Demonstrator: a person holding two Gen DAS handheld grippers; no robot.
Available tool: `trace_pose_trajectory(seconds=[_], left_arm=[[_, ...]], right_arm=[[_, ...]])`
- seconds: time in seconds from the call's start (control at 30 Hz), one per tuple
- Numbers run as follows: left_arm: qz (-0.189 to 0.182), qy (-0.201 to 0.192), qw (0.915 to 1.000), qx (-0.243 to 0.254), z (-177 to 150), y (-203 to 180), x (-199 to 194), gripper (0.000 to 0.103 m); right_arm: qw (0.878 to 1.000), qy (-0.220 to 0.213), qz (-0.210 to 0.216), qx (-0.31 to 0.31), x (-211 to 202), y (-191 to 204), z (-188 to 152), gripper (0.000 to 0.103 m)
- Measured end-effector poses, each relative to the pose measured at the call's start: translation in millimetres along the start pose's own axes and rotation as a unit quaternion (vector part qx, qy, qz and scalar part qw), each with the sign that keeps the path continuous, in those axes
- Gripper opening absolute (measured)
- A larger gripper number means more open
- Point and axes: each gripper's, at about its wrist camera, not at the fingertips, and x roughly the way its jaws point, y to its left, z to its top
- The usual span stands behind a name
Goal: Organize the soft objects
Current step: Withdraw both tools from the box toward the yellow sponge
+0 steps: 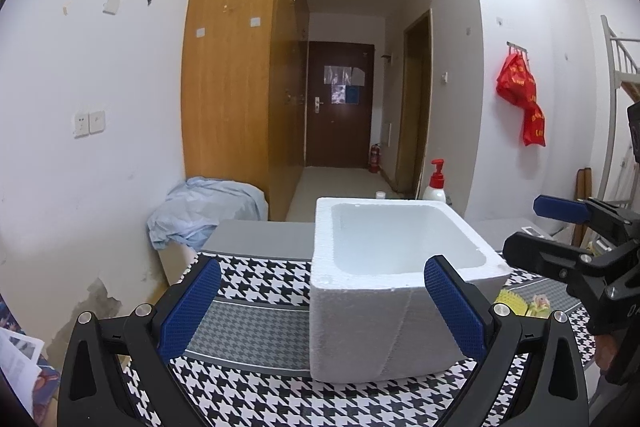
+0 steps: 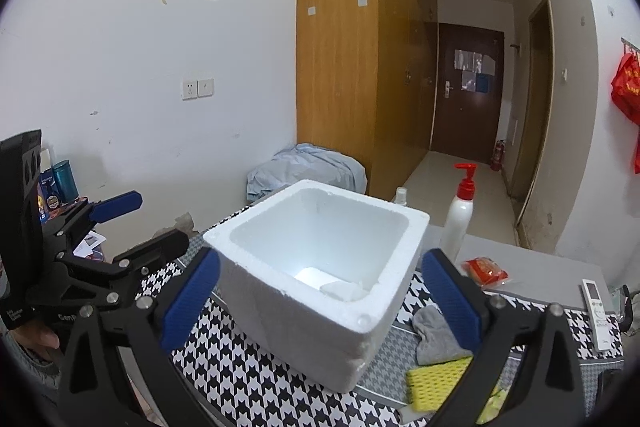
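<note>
The left gripper (image 1: 322,311) is held low over the houndstooth-covered tabletop (image 1: 256,279), jaws spread wide and nothing between the pads; only cloth and the near corner of the white foam box (image 2: 320,267) are framed by it. Open room is seen to its left, where the cloth runs out to the tabletop's edge beside the wall.

In the middle the foam box is stood upright, mouth open, a pale white piece lying on its floor. Being so light, it could be shoved or tipped if either gripper is brought in carelessly, since both are crowded close around it.

To the right, the right gripper (image 2: 320,297) is also released, jaws at full spread and empty, with the box framed between them. Just beyond its right pad the grey sock (image 2: 434,333) and yellow sponge (image 2: 438,381) are lying on the cloth beside the box, not yet put away. A red packet (image 2: 486,271), a pump bottle (image 2: 460,223) and a remote control (image 2: 598,315) are parked nearby, and could be knocked on the reach across. The sock could be dragged rather than lifted if pinched by one edge.
</note>
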Motion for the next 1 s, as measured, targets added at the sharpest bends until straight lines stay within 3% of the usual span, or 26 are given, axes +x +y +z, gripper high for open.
trace_pose_trajectory(seconds=[1.0], left_arm=[[-0.025,0.004,0.9997,0.004,-12,-24,-17,0.102]], right_arm=[[0.998,-0.020,-0.044,0.030,-34,-4,-31,0.102]])
